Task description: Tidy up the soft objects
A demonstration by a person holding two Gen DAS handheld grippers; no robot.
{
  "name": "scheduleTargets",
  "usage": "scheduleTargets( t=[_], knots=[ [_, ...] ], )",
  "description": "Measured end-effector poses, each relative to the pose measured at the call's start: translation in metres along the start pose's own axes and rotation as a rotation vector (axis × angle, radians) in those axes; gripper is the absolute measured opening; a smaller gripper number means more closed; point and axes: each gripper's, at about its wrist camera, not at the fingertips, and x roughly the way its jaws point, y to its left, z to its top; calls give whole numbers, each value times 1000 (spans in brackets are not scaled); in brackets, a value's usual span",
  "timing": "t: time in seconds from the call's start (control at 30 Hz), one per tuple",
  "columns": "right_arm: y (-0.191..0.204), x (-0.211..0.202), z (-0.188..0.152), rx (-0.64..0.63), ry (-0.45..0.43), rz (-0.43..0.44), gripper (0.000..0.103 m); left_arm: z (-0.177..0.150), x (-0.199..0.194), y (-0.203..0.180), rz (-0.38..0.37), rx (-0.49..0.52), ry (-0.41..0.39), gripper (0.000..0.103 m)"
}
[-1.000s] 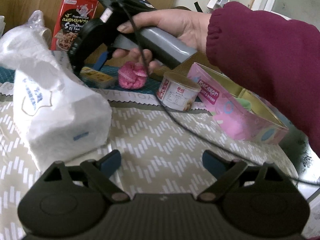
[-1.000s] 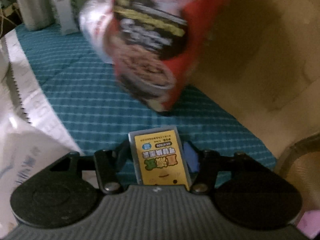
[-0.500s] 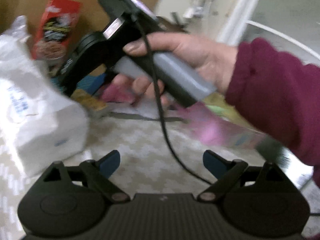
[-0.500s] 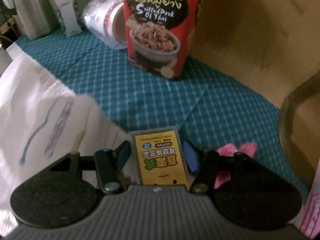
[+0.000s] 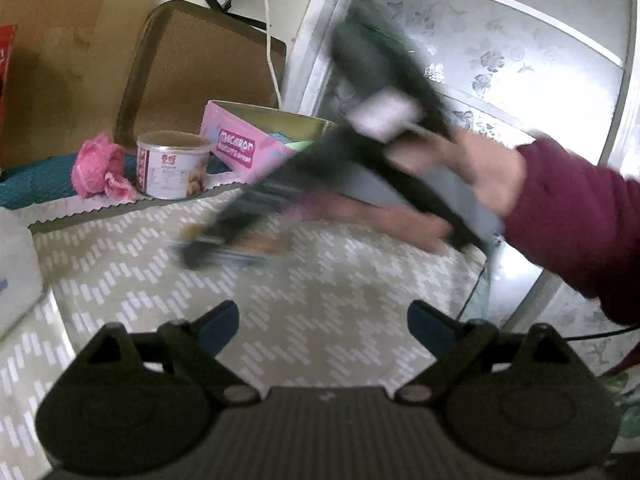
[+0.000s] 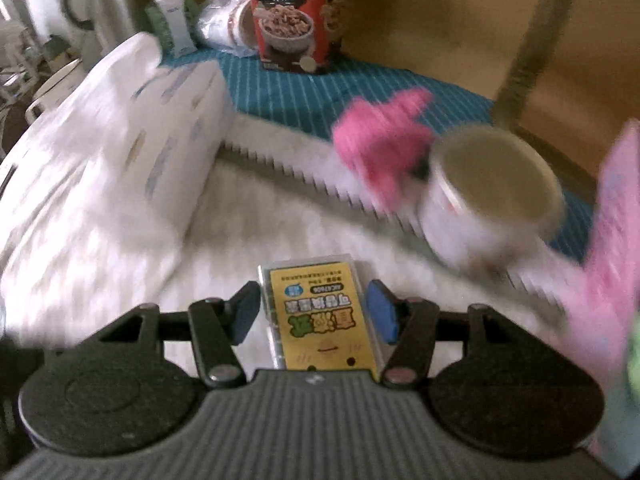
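Observation:
My right gripper [image 6: 314,314] is shut on a small yellow packet [image 6: 324,316] and holds it above the patterned cloth. It shows blurred in the left wrist view [image 5: 208,246], low over the cloth. My left gripper [image 5: 324,326] is open and empty above the cloth. A pink fluffy ball [image 5: 102,168] lies at the cloth's far edge, also in the right wrist view [image 6: 384,140]. A white tissue pack [image 6: 112,168] lies to the left. A pink macaron box [image 5: 240,148] stands open at the back right.
A small tin can [image 5: 172,164] stands between the pink ball and the box, also in the right wrist view [image 6: 488,196]. A red snack box [image 6: 292,12], a white bottle [image 6: 174,20] and a kettle [image 6: 104,4] stand at the back on teal cloth [image 6: 360,84].
My right gripper has swung down and right with the yellow packet, away from the red snack box towards the can and pink box. My left gripper's view has turned right.

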Motion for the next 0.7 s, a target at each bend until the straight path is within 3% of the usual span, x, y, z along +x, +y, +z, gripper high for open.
scheduleTargets(
  t=[0.17,0.3,0.4,0.5,0.57,0.7],
  knots=[
    [-13,-44,-85,2,-112,-40,63,2,-1,7,38,-59,-5,96],
    [-4,-68,-154,-38,-253,-87,81,7,10,17,106,-197,37,95],
    [-1,-83,-192,-7,-377,-114,84,14,21,9,115,-253,44,91],
    [-1,-87,-213,39,-459,-146,85,26,43,-7,146,-233,80,86],
    [-6,-86,-215,58,-464,-158,85,35,62,-17,206,-219,128,83],
    [-6,-82,-204,29,-468,-153,85,43,75,-23,227,-268,138,84]
  ],
)
